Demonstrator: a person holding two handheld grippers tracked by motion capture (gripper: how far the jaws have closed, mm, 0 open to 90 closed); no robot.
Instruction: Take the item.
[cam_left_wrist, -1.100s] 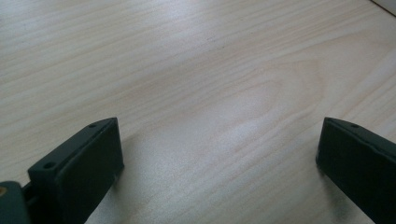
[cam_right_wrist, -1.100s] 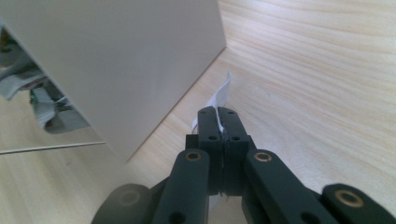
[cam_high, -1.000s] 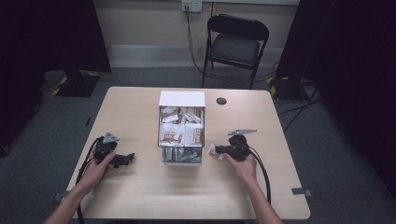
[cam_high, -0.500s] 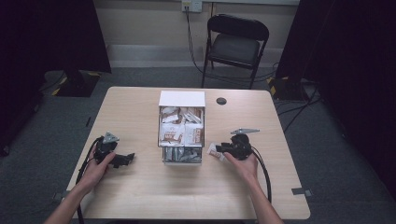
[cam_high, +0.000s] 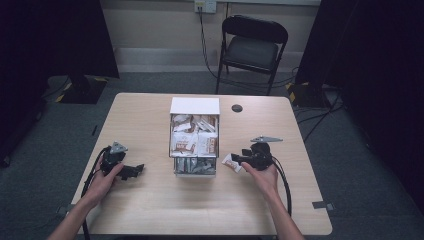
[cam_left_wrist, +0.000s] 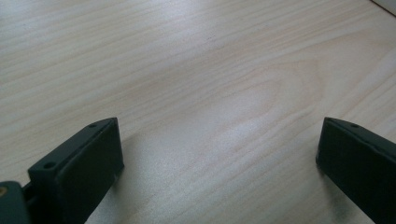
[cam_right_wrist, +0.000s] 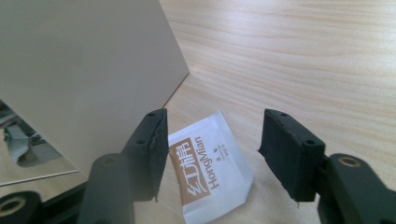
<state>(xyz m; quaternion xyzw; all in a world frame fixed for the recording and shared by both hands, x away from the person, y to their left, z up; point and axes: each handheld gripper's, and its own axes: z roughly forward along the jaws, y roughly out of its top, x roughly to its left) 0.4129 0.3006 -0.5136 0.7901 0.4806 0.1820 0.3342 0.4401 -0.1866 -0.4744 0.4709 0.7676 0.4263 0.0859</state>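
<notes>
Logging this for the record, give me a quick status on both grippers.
Left gripper open over bare table. Right gripper open around white-and-brown sachet lying flat. White box beside it.

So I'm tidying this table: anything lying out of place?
One white and brown packet lies flat on the table beside the box of packets, between the open right gripper's fingers.

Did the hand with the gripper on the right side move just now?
No. The right gripper sits at the same spot beside the box of packets, over the sachet, as in the earlier high views.
</notes>
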